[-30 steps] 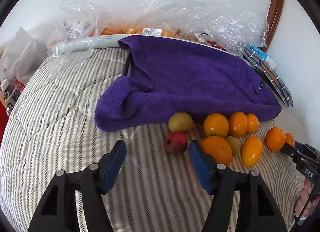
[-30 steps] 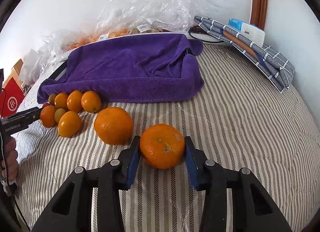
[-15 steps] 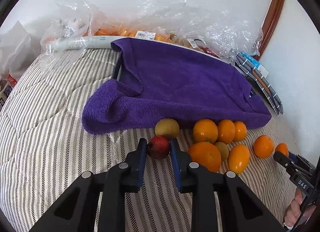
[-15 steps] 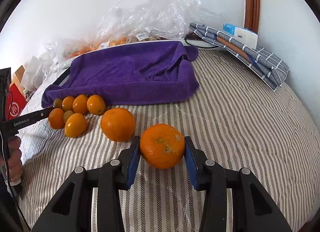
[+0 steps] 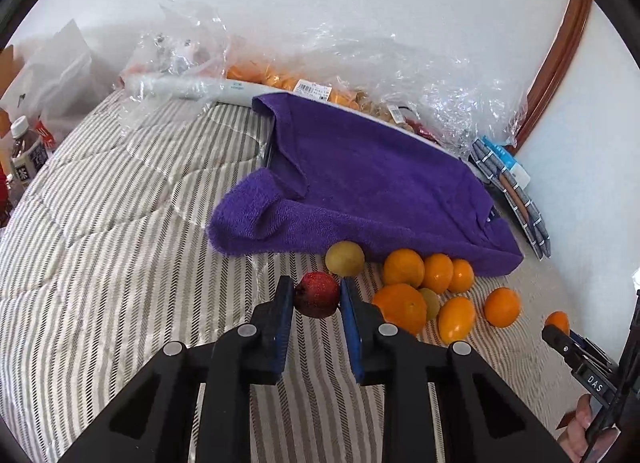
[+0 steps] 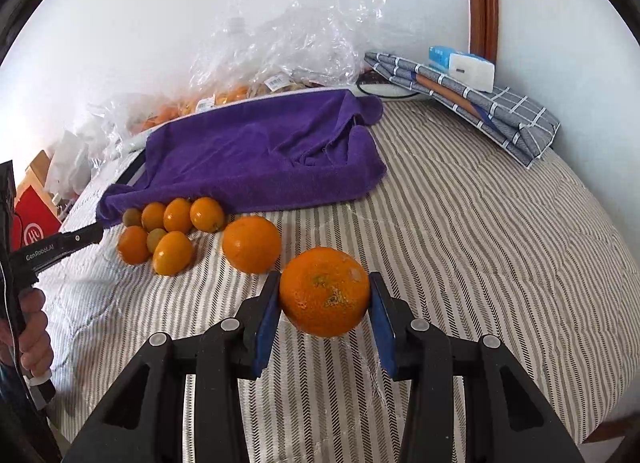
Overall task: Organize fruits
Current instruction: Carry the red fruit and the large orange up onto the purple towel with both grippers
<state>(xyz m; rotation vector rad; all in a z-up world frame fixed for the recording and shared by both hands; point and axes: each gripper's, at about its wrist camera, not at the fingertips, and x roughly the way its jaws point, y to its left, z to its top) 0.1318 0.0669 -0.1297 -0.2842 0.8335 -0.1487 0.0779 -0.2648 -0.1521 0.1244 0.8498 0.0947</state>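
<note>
My left gripper (image 5: 316, 295) is shut on a small dark red fruit (image 5: 317, 294) and holds it above the striped bedcover (image 5: 120, 263). A yellow-green fruit (image 5: 344, 258) lies just beyond it, and several oranges (image 5: 404, 268) cluster to its right along the edge of a purple towel (image 5: 376, 187). My right gripper (image 6: 324, 293) is shut on a large orange (image 6: 325, 291), held off the cover. Another large orange (image 6: 251, 244) lies to its left, with the cluster of small oranges (image 6: 172, 253) further left.
Clear plastic bags with more fruit (image 5: 280, 81) lie at the back by the wall. A folded checked cloth with a white box (image 6: 472, 99) sits at the back right. A bottle (image 5: 24, 157) and a white bag stand off the bed's left.
My left gripper closed on the red fruit and lifted it off the cover. My right gripper kept the large orange and rose a little.
</note>
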